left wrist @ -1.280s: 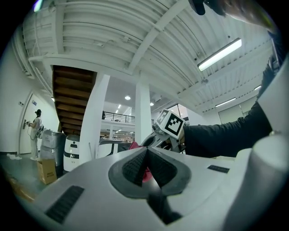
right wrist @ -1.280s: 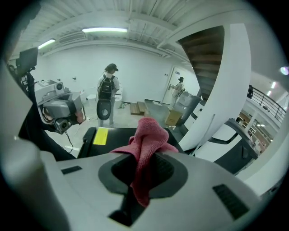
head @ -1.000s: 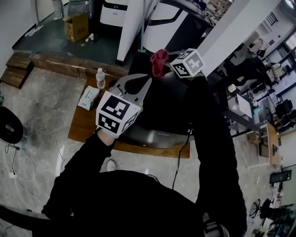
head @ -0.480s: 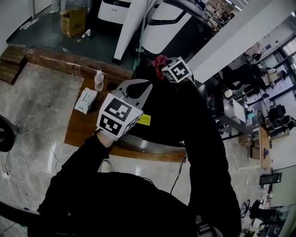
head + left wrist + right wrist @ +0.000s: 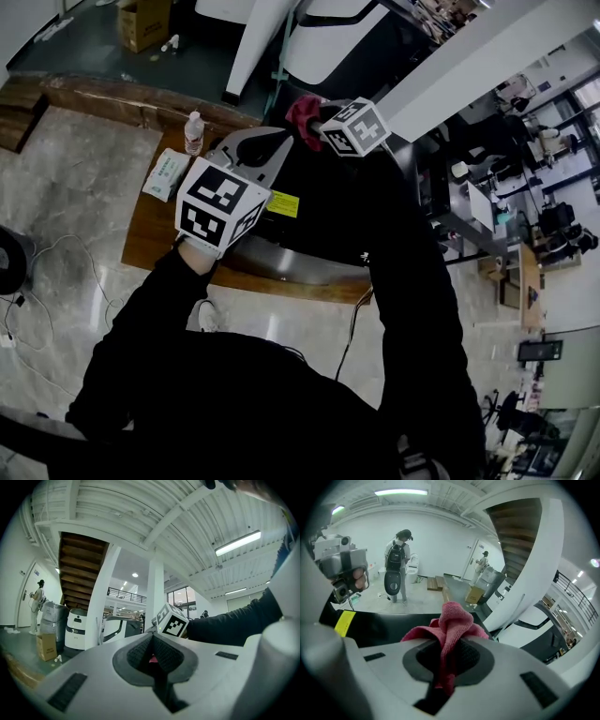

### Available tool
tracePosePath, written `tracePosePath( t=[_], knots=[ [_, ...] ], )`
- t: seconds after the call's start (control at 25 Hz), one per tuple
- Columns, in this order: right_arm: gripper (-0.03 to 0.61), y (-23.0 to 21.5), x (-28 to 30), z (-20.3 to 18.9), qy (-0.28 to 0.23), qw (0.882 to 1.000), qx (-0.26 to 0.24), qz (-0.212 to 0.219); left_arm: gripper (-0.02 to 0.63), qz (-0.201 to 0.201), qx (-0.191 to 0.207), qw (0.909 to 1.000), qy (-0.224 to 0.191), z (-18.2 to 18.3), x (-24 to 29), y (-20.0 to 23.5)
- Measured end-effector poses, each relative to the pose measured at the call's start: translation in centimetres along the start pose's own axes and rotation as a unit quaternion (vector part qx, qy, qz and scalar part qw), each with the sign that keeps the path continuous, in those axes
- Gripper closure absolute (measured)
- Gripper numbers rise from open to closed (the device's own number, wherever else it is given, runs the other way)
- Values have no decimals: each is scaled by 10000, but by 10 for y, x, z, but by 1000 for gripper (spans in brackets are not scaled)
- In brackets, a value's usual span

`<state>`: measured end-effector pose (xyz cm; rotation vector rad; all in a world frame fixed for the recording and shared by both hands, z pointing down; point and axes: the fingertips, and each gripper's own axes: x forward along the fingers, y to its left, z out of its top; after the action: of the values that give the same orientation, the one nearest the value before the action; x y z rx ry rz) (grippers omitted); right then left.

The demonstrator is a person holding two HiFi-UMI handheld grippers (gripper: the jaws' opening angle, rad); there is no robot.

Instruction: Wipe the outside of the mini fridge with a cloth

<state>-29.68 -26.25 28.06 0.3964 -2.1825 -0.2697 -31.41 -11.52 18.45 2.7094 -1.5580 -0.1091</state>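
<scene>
So the right gripper (image 5: pixel 447 651) is clamped down on the cloth (image 5: pixel 451 627). Its jaws are pinched nearly together, with a fold of fabric squeezed between the dark ribbed pads and the rest bunched up in a soft lump past the tips. The cloth is reddish-pink, with a fuzzy microfibre-looking weave. From the head view the right gripper (image 5: pixel 323 120) holds the cloth (image 5: pixel 304 112) out at the far edge of the mini fridge (image 5: pixel 319 230), right over its top. I can't tell whether the fabric is actually touching it. The fridge is a glossy black box with a yellow sticker (image 5: pixel 281 204) on top, and a paler, shiny curved strip runs along the near edge. The left gripper (image 5: pixel 152 637) has its jaws shut with nothing in them. The speck of pink showing through the slit is just the cloth further off. In the head view the left gripper (image 5: pixel 279 142) hangs over the fridge's left side, near the cloth but clear of it. The fridge sits on a wooden board (image 5: pixel 150 239). A water bottle (image 5: pixel 193 131) and a pack of wipes (image 5: pixel 165 174) are also on the board, off to the left.
</scene>
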Motion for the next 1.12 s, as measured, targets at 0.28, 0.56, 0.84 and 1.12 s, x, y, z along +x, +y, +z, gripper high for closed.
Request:
tracePosePath(
  t=[0.28,0.56,0.84,1.12],
  knots=[
    [531,89,-41,-4,-235,9982,-338,445,609,207,87,9997,108,-6,-28,-38],
    [531,173,-84,-11,-443,9941,-587,799,609,464,107,9985,262,-18,-73,-80],
    [531,217,-117,-28,-480,9939,-641,760,609,645,222,9970,353,-27,-124,-131],
    [529,252,-137,-25,-386,9936,-692,801,609,788,353,9950,499,-27,-175,-143]
  ],
)
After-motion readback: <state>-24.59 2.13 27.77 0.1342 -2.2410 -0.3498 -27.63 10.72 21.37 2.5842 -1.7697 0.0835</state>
